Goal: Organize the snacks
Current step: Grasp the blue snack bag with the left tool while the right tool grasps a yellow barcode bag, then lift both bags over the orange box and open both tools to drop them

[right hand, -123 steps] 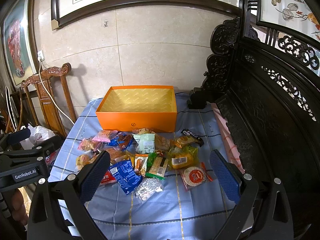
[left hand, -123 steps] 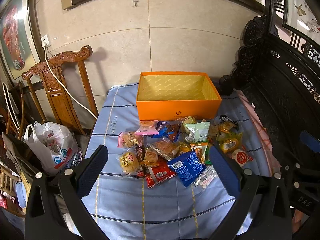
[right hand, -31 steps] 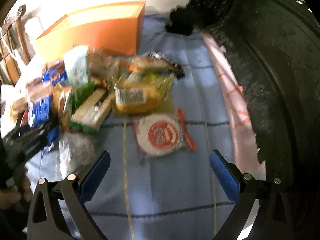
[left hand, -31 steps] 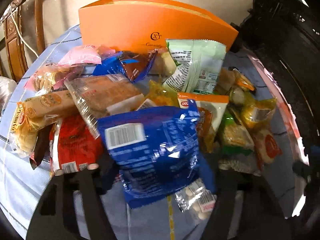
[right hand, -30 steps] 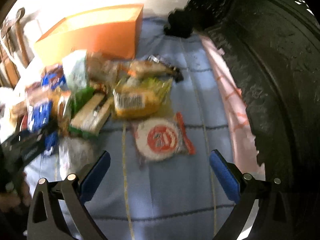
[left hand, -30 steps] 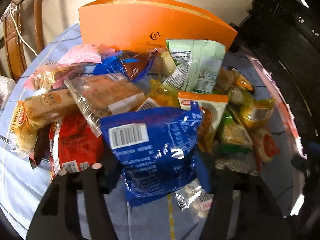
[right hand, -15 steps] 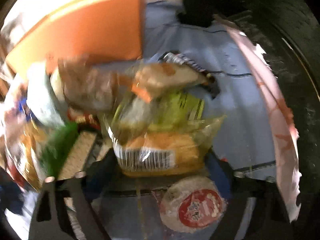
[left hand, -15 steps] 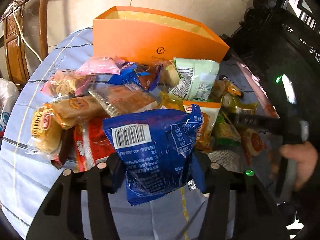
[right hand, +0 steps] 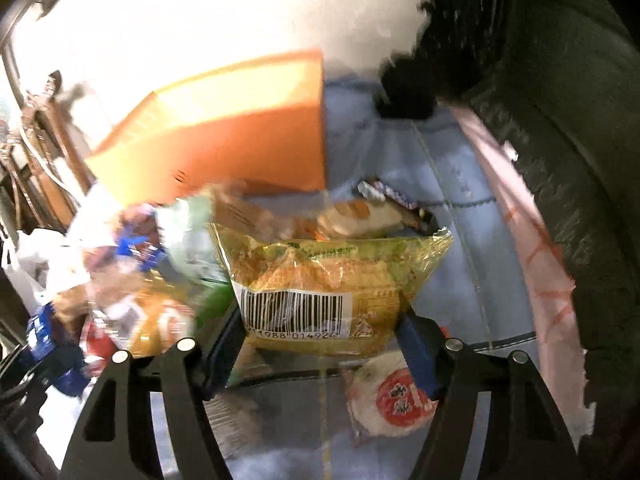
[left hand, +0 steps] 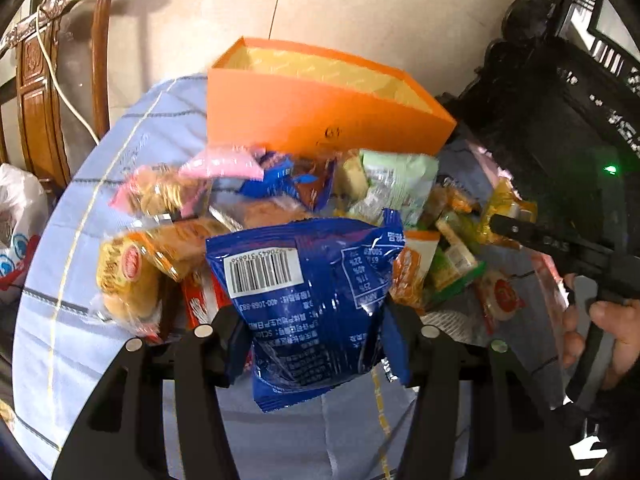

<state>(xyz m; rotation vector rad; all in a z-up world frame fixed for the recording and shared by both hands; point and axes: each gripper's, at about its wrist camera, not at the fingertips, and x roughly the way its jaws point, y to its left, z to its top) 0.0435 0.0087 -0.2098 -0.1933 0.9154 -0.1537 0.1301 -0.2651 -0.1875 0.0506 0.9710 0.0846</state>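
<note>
The left gripper (left hand: 316, 344) is clamped on a blue snack bag (left hand: 308, 296), its two fingers pressed into the bag's sides; the bag stands upright between them with its barcode facing the camera, lifted in front of the pile. The right gripper (right hand: 320, 344) is likewise closed on a yellow snack bag (right hand: 328, 284), barcode side up, held just above a round white packet with a red label (right hand: 390, 400) that lies on the blue tablecloth (right hand: 452, 248).

The open orange box (left hand: 320, 112) sits at the far edge of the table, against the tiled wall. Between the box and both grippers lies the heap of snacks (left hand: 172, 216), which touches the box's front wall: a pink packet (left hand: 220, 164), a pale green bag (left hand: 396, 184), wrapped cakes on the left side, and a red packet (left hand: 200, 300) tucked under the blue bag's left corner. A dark striped bar (right hand: 388, 194) lies near the box's right corner.

In the left view the person's right hand (left hand: 616, 332) grips the other tool's handle at the right edge of the table. A carved wooden chair (left hand: 44, 92) with a white cable stands beyond the table's left edge, a white plastic bag (left hand: 16, 232) below it. Dark carved furniture (right hand: 560, 160) runs along the table's right edge. The left part of the right view is blurred.
</note>
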